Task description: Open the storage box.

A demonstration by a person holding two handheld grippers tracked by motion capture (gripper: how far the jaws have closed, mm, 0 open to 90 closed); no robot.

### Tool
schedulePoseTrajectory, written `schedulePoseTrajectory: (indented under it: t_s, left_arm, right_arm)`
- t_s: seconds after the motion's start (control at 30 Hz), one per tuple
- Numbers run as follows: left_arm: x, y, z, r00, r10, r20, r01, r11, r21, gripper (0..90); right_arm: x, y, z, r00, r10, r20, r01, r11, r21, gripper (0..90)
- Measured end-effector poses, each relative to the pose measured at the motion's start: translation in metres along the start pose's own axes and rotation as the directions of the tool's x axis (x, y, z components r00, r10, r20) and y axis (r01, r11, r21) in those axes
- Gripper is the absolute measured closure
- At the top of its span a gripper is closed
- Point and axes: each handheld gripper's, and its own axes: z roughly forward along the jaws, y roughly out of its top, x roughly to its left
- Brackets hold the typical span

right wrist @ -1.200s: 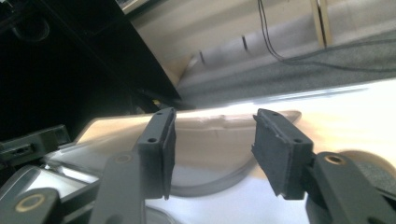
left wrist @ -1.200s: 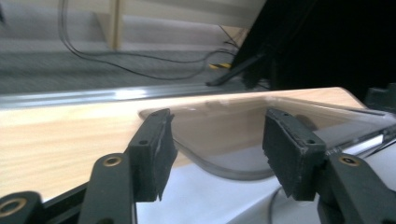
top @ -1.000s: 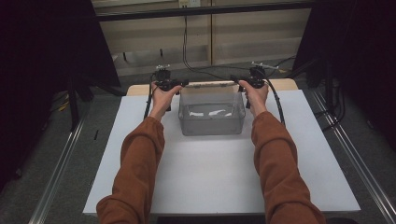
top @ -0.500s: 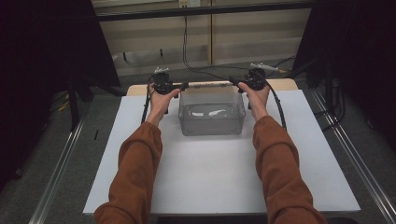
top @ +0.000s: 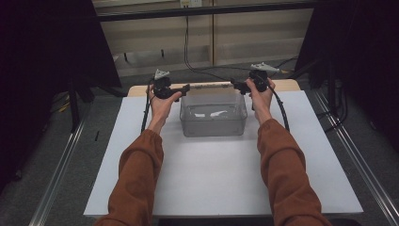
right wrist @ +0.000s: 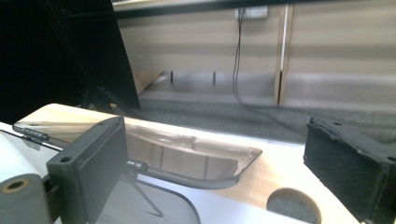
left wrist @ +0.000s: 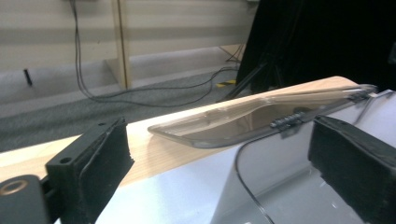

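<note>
Clear hinged-lid box (top: 213, 117) sits at twelve o'clock, lid (left wrist: 261, 114) swung back; left gripper (top: 184, 88) and right gripper (top: 235, 85) have just been opening, jaws wide and empty, releasing it.

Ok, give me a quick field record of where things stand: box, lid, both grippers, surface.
box: clear plastic box on the white table top, far centre
lid: hinged lid swung open, lying back behind the box over the wooden edge
left gripper: at the lid's left end, jaws just opened, pads clear of the lid
right gripper: at the lid's right end, jaws just opened, nothing gripped
contents: pale shapes inside the box, too unclear to tell
</note>
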Motion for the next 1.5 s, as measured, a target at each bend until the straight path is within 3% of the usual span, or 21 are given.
schedulePoseTrajectory:
  t_s: [0.27, 0.37, 0.53, 0.6, 0.83, 1.03, 1.1, 1.17, 1.43, 1.5]
  left_arm:
    - [-0.012, -0.002, -0.014, 0.9989, 0.040, 0.025, -0.038, 0.9961, -0.080, 3.2]
    - [-0.018, -0.002, -0.018, 0.9977, 0.065, 0.018, -0.063, 0.9939, -0.090, 2.9]
    - [-0.023, -0.006, -0.025, 0.9959, 0.091, -0.002, -0.091, 0.9908, -0.101, 3.0]
    - [-0.025, -0.008, -0.028, 0.9966, 0.083, -0.004, -0.083, 0.9883, -0.128, 3.0]
    - [-0.033, -0.017, -0.037, 0.9957, 0.093, -0.006, -0.093, 0.9839, -0.153, 3.0]
    - [-0.034, -0.022, -0.045, 0.9969, 0.075, -0.025, -0.078, 0.9815, -0.175, 3.2]
    - [-0.033, -0.024, -0.049, 0.9964, 0.075, -0.038, -0.081, 0.9773, -0.196, 3.6]
    - [-0.032, -0.026, -0.053, 0.9980, 0.058, -0.027, -0.062, 0.9776, -0.201, 3.8]
    - [-0.034, -0.037, -0.064, 0.9950, 0.084, -0.054, -0.093, 0.9757, -0.198, 3.9]
    - [-0.034, -0.042, -0.066, 0.9957, 0.076, -0.054, -0.085, 0.9783, -0.189, 3.9]
  right_arm:
    - [0.006, -0.002, -0.016, 0.9993, -0.036, 0.010, 0.036, 0.998, -0.051, 3.4]
    - [0.007, -0.003, -0.022, 0.9973, -0.069, 0.022, 0.070, 0.996, -0.056, 2.7]
    - [0.009, -0.007, -0.032, 0.9974, -0.066, 0.027, 0.068, 0.994, -0.083, 2.1]
    - [0.010, -0.007, -0.037, 0.9966, -0.078, 0.027, 0.080, 0.993, -0.088, 1.9]
    - [0.014, -0.011, -0.048, 0.9917, -0.120, 0.047, 0.123, 0.988, -0.092, 0.4]
    - [0.017, -0.017, -0.055, 0.9932, -0.108, 0.042, 0.112, 0.989, -0.098, 0.0]
    - [0.018, -0.019, -0.057, 0.9925, -0.116, 0.039, 0.120, 0.988, -0.099, 0.0]
    - [0.020, -0.020, -0.060, 0.9913, -0.123, 0.047, 0.127, 0.986, -0.108, 1.8]
    - [0.022, -0.025, -0.071, 0.9895, -0.138, 0.042, 0.143, 0.982, -0.124, 0.1]
    - [0.023, -0.026, -0.075, 0.9900, -0.136, 0.038, 0.140, 0.982, -0.129, 0.0]
